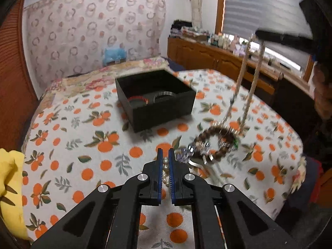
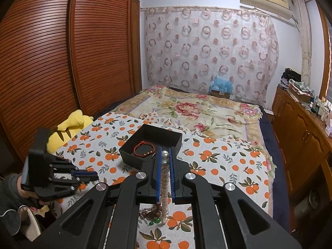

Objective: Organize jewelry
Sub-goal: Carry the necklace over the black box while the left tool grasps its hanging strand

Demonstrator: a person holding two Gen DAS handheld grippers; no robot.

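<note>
A pearl necklace (image 2: 165, 178) is clamped between the fingers of my right gripper (image 2: 165, 153) and hangs below it; in the left wrist view its two strands (image 1: 254, 78) drop from the upper right to a tangled pile of jewelry (image 1: 215, 143) with a brown bead bracelet. My left gripper (image 1: 165, 155) is low over the cloth, nearly shut around pearls (image 1: 166, 166) at the pile's near end. The open black box (image 1: 155, 97) holds a red cord bracelet (image 2: 144, 148) and a silver bangle (image 1: 165, 94).
An orange-print cloth (image 1: 83, 145) covers the bed. A yellow plush toy (image 2: 68, 126) lies at its left edge. A wooden wardrobe (image 2: 62, 62) stands on the left, a wooden cabinet (image 2: 300, 128) with bottles on the right.
</note>
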